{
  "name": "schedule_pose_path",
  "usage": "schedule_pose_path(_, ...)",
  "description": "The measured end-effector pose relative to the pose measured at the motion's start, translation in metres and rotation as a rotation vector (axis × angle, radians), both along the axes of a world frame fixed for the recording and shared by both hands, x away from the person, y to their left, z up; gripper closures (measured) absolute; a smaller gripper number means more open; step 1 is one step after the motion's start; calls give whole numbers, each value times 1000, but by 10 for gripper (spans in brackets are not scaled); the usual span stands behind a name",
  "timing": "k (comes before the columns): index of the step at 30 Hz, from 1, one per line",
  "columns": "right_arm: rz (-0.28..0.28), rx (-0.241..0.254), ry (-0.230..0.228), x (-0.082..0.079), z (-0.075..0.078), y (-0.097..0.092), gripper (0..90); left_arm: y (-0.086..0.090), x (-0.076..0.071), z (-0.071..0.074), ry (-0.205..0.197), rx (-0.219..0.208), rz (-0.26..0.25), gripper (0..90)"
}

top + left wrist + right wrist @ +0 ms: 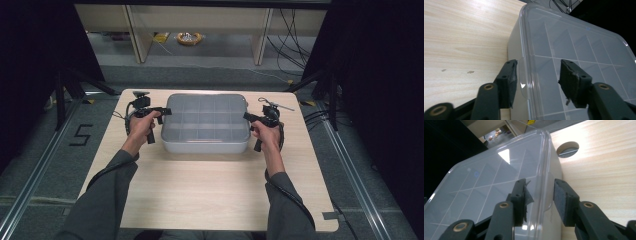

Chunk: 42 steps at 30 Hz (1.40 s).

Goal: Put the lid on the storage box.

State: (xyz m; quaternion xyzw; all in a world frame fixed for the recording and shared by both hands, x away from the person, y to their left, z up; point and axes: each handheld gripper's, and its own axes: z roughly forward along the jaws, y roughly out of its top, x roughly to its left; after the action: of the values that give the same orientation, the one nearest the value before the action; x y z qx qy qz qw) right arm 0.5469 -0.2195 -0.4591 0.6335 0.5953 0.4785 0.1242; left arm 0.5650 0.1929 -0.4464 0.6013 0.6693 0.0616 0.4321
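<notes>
At the left edge of the light wooden table [210, 190], the left hand [141, 129] holds the left gripper [164, 113], which is level and points inward at the left end of a grey compartment box [205, 142]. In the left gripper view, the jaws straddle the rim of the box's clear lid [579, 47]: one pad sits outside, just against the small tab [522, 81] that juts from the lid's edge, while the other pad stands above the lid's top with a clear gap around it, so the jaws are parted and are not squeezing the lid. The box stands near the middle of the table, towards its far side, with its long side facing the person; white dividers under the see-through lid split it into a grid of compartments, and whether anything lies in them cannot be told. At the box's right end, the right hand [267, 136] holds the right gripper [247, 116], which likewise points inward. In the right gripper view, one pad rests over the lid's top near its rim and the other stands outside the box wall with a gap between, beside the tab [547, 192] on that side; these jaws too are apart and clamp nothing. A round hole [567, 149] in the tabletop lies just beyond that end of the box.
</notes>
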Motion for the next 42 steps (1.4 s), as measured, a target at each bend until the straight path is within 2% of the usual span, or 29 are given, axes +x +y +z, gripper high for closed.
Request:
schedule_pose_path(1,-14,25,16,-2,0,2,653,-1,0,-1,2,11,3,547)
schedule_pose_path(2,-14,25,16,-2,0,2,653,-2,0,-3,-2,24,7,547)
schedule_pose_path(3,-33,55,21,-4,0,4,656,-2,0,-4,-1,17,13,564)
schedule_pose_path(4,-34,59,23,-6,0,4,655,-1,0,-4,3,0,29,576)
schedule_pose_path(5,-34,59,23,-6,0,4,655,-1,0,-4,3,0,29,581)
schedule_pose_path(6,-30,31,-3,-8,-1,3,655,-1,-1,-4,2,-1,29,587)
schedule_pose_path(8,-19,13,-23,-6,-3,2,655,-2,0,-3,-2,8,42,594)
schedule_pose_path(9,-41,55,11,-9,0,6,654,-3,0,-3,-5,20,41,595)
schedule_pose_path(11,-32,38,1,-10,0,5,652,-3,-1,-3,-11,29,38,592)
schedule_pose_path(12,-16,-7,-29,-8,-3,2,651,-3,-1,-2,-15,29,32,594)
schedule_pose_path(13,-38,28,-1,-10,-3,7,650,-3,-2,-3,-28,43,21,593)
schedule_pose_path(15,-32,15,-19,-11,-4,6,654,-4,-2,-4,-40,61,20,584)
schedule_pose_path(17,-35,19,-12,-12,-2,7,658,-6,-3,-4,-44,70,24,576)
schedule_pose_path(18,-21,-17,-32,-12,-2,5,667,-9,-4,-4,-49,87,24,564)
schedule_pose_path(20,-31,-4,-24,-15,1,6,671,-9,-6,-3,-48,99,6,542)
schedule_pose_path(21,-20,-18,-39,-14,-1,3,671,-9,-7,-2,-46,95,3,542)
schedule_pose_path(22,-24,8,-21,-15,-2,2,670,-5,-8,-3,-40,84,-10,550)
schedule_pose_path(25,-23,28,-22,-17,-2,3,663,-5,-7,-4,-43,87,-11,547)
schedule_pose_path(26,-2,-12,-59,-16,-5,0,662,-6,-7,-4,-43,88,-9,537)
schedule_pose_path(29,-1,-7,-55,-16,-5,0,660,-9,-7,-3,-46,105,-11,518)
schedule_pose_path(30,-18,24,-19,-18,-4,2,653,-9,-7,-3,-46,105,-15,507)
schedule_pose_path(31,-18,24,-19,-18,-4,2,653,-10,-8,-2,-38,92,-9,507)
schedule_pose_path(32,-24,44,4,-19,-3,3,639,-11,-9,-2,-23,79,-4,491)
schedule_pose_path(33,-21,33,-5,-18,-4,3,631,-12,-9,-1,5,84,-6,438)
schedule_pose_path(34,-27,35,-6,-18,-4,2,610,-13,-10,0,4,87,2,388)
schedule_pose_path(36,-34,36,-4,-19,-1,2,582,-12,-13,3,-7,100,-12,381)
schedule_pose_path(37,-27,-24,-50,-20,0,-6,556,-8,-15,4,-6,85,-8,362)
schedule_pose_path(41,-22,-32,-60,-26,4,-11,547,-1,-21,5,-13,69,1,337)
schedule_pose_path(42,-33,7,-33,-30,7,-10,543,2,-23,6,-21,73,-6,328)
